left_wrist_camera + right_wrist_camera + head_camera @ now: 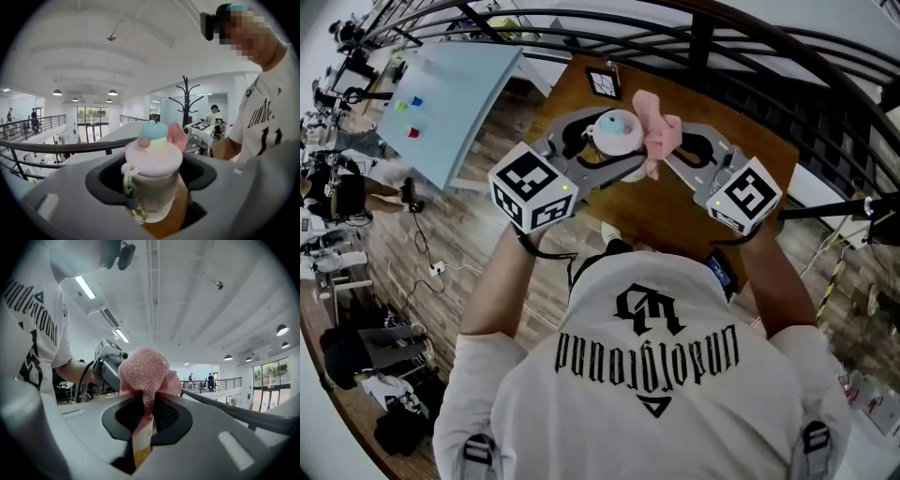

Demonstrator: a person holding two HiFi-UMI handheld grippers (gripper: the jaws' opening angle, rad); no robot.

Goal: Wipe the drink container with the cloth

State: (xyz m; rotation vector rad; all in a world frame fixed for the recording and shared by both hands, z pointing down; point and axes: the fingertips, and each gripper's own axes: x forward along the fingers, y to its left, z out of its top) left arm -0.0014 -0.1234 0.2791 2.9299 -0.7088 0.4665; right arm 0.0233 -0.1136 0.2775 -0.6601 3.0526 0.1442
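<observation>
Left gripper stands wide, its jaws closed on the body of the cup just under the pastel lid, holding it upright over the table. I cannot tell whether the base rests on the wood or hangs just above it. The cup looks like light, stiff, smooth plastic, probably slippery when rubbed. The body below the lid's rim seems the sound place to grip, since the domed lid would likely slide out of the pads. A beaded strap dangles at its left side and could snag. Right gripper has its jaws nearly together, pinching a fold of the pink cloth. The rest of the cloth bunches up past the jaw tips, and a small tag hangs below them. The cloth is soft and limp, so only that bunched end will press with any firmness. From the head view the bunch sits at the cup's right side by the lid, touching or just beside it. Beyond the table a dark railing curves past.
</observation>
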